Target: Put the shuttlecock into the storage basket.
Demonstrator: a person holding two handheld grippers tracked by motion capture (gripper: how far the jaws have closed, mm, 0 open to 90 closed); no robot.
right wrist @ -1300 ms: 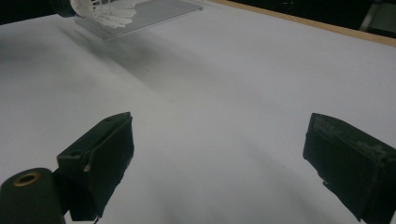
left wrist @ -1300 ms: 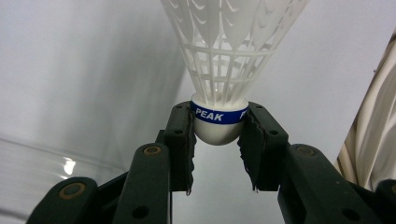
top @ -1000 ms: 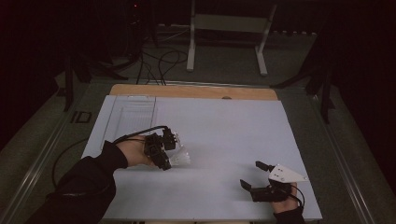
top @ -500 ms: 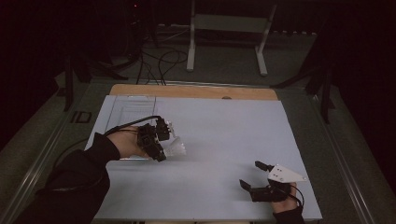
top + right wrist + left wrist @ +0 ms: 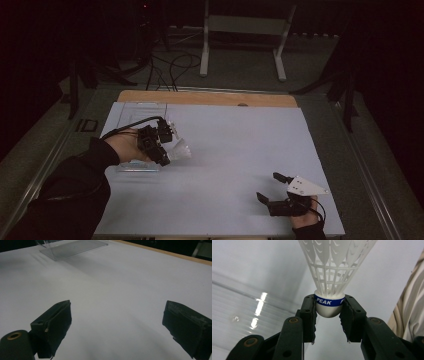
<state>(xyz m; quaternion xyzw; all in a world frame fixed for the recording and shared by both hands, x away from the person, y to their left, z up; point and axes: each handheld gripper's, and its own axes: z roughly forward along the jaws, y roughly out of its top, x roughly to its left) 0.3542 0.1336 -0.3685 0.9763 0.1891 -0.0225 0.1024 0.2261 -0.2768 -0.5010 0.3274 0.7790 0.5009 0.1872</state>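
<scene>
So the left gripper [image 5: 167, 145] sits at about 9 o'clock on the white table [image 5: 240, 150], clamped on a white plastic shuttlecock [image 5: 332, 285]. In the left gripper view the blue band round the cork reads "PEAK" in white letters, and there's the start of a second word on the right side, but it's cut off by the jaw pad so I can't read it. The jaws pinch the rounded cork from both sides, right at that band. The shuttlecock's long axis runs straight out along the jaws, cork end toward the hand and skirt pointing away; from the high view that puts the skirt [image 5: 181, 149] aiming toward 3 o'clock, across the table. The top of the skirt runs off the frame in the close view.

Under and behind that hand there's a clear plastic box [image 5: 142, 107], hard to make out since it's see-through and part covered by the hand and sleeve.

Over at about 5 o'clock, the right gripper [image 5: 274, 187] rests low by the table's near edge, jaws spread wide with nothing but bare table between them.
</scene>
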